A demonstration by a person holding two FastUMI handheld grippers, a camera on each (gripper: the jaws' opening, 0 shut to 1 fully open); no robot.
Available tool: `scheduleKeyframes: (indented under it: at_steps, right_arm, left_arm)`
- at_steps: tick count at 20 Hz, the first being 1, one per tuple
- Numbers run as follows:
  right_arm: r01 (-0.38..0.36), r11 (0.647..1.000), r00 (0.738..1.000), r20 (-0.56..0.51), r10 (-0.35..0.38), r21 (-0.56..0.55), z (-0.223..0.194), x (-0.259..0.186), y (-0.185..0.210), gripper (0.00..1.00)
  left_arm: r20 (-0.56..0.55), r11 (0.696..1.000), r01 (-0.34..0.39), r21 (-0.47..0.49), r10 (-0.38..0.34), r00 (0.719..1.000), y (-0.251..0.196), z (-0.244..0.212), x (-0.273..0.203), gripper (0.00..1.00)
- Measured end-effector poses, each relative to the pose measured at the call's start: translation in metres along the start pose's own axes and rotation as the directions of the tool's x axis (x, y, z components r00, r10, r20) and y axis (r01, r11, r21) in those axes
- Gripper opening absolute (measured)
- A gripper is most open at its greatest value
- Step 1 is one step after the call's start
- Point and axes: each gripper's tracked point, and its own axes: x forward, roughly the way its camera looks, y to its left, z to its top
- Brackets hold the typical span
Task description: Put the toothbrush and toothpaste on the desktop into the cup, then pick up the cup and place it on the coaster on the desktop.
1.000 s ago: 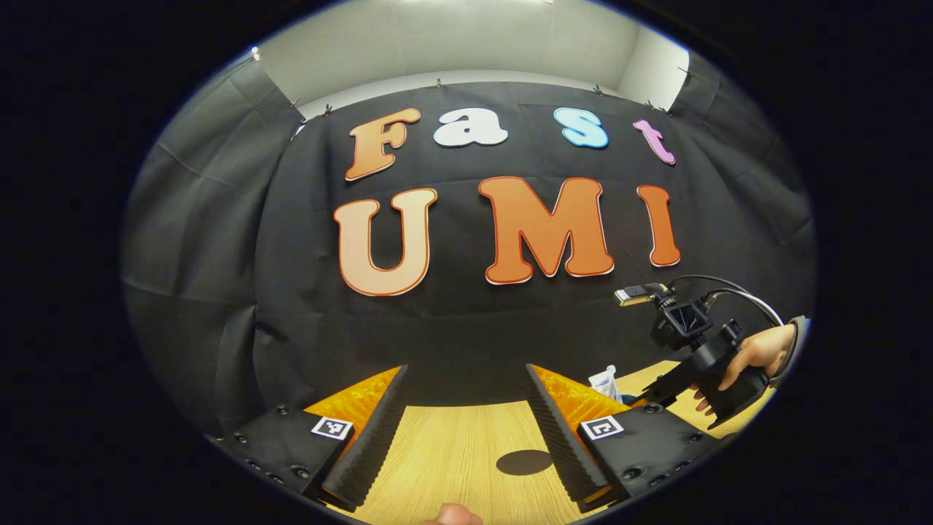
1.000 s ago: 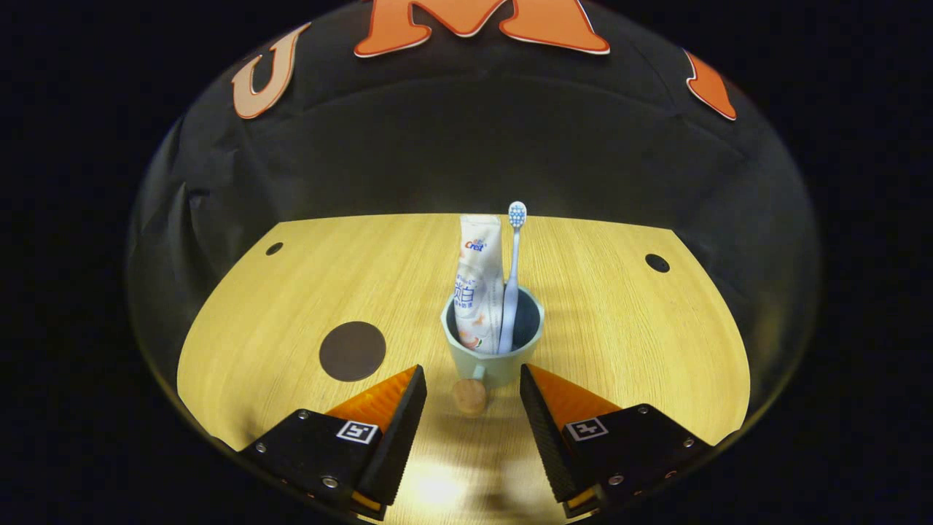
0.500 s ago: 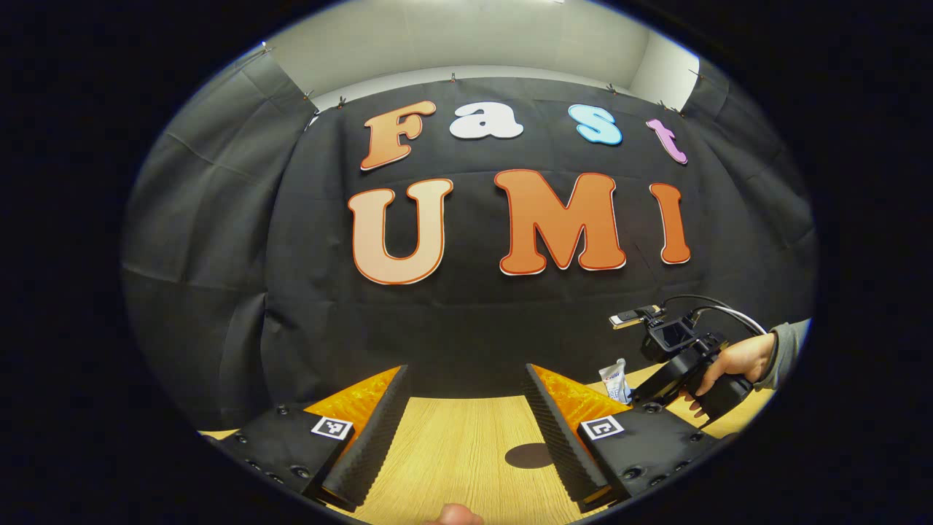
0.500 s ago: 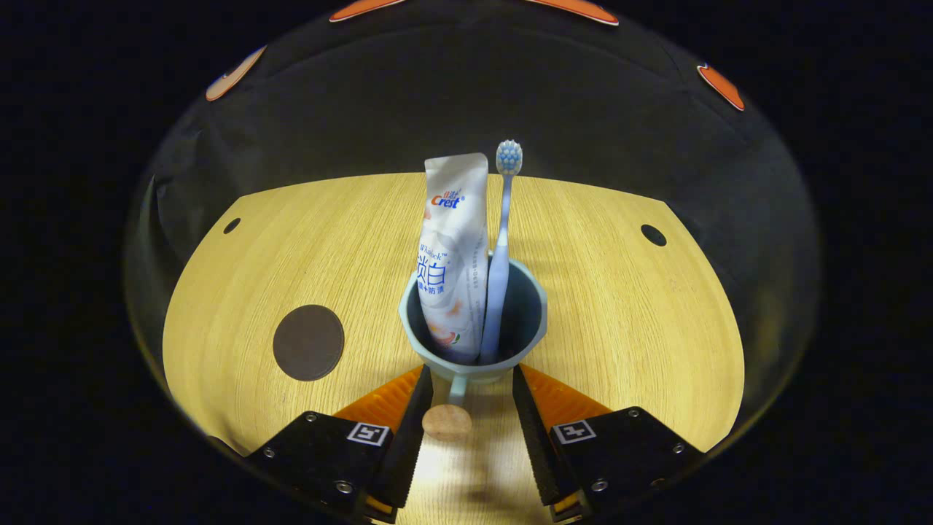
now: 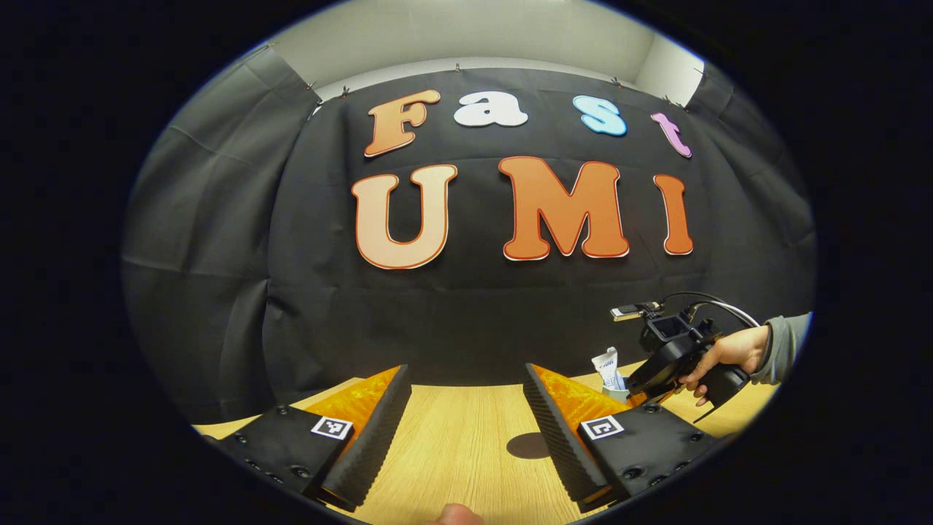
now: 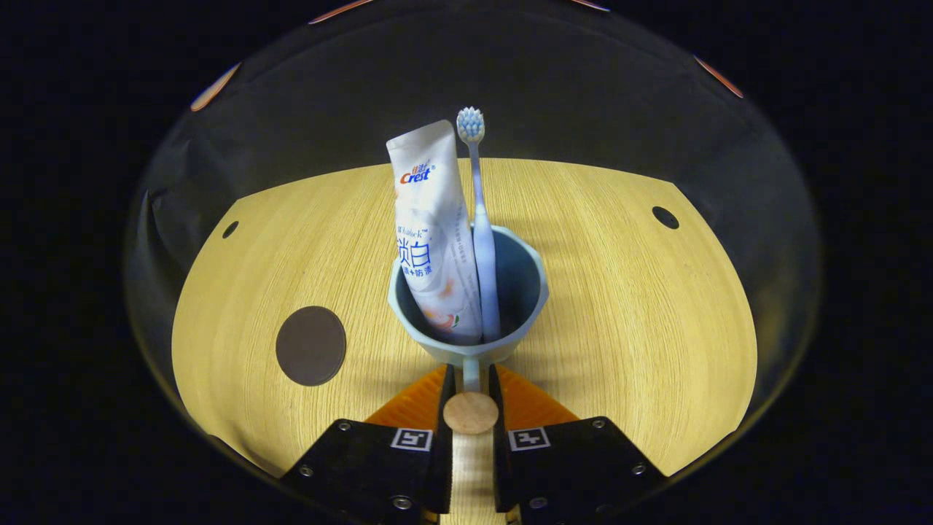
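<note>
Where spread before, right tongs (image 6: 470, 379) narrowed.

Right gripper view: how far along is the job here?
Done: the white toothpaste tube and pale blue toothbrush stand in the blue-grey cup. In hand: the right gripper is closed on the cup's handle. Left: lift the cup onto the dark round coaster. The left gripper is open.

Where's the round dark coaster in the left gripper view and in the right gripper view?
Left gripper view: the round dark coaster lies low, right of centre, on the wooden desktop, partly behind a gripper finger.
Right gripper view: it lies lower left, apart from the pale blue cup.
Shared landmark: the white toothpaste tube.
</note>
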Motion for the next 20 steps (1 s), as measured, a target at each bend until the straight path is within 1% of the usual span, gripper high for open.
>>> scheduleKeyframes:
  at_steps: [3,7,10,14,16,20]
  right_arm:
    - [-0.003,1.000,1.000,0.002,0.003,-0.003,-0.001,0.001,0.002,0.21]
    - [-0.023,1.000,0.999,0.027,0.023,-0.005,0.001,-0.002,0.001,0.21]
    - [-0.066,0.998,0.997,0.037,0.066,-0.005,0.001,-0.001,0.001,0.21]
    - [-0.076,0.996,0.995,0.068,0.079,-0.056,0.003,0.001,-0.001,0.21]
    - [-0.098,0.993,0.991,0.082,0.104,-0.071,0.004,0.001,-0.002,0.21]
    - [-0.140,0.983,0.982,0.110,0.153,-0.121,0.007,0.004,-0.006,0.21]
  left_arm:
    - [-0.005,1.000,-0.002,0.007,0.002,1.000,0.001,-0.001,-0.001,0.98]
    - [-0.016,1.000,0.001,0.003,-0.001,1.000,0.000,-0.004,-0.002,0.98]
    - [-0.025,1.000,0.001,-0.002,-0.001,1.000,-0.001,-0.007,-0.003,0.98]
    - [-0.037,1.000,0.002,-0.009,-0.003,0.999,-0.002,-0.015,-0.010,0.98]
    - [-0.044,1.000,0.015,-0.009,-0.016,0.999,-0.005,-0.017,-0.012,0.98]
    - [-0.056,1.000,0.020,0.000,-0.020,0.998,-0.005,-0.021,-0.012,0.98]
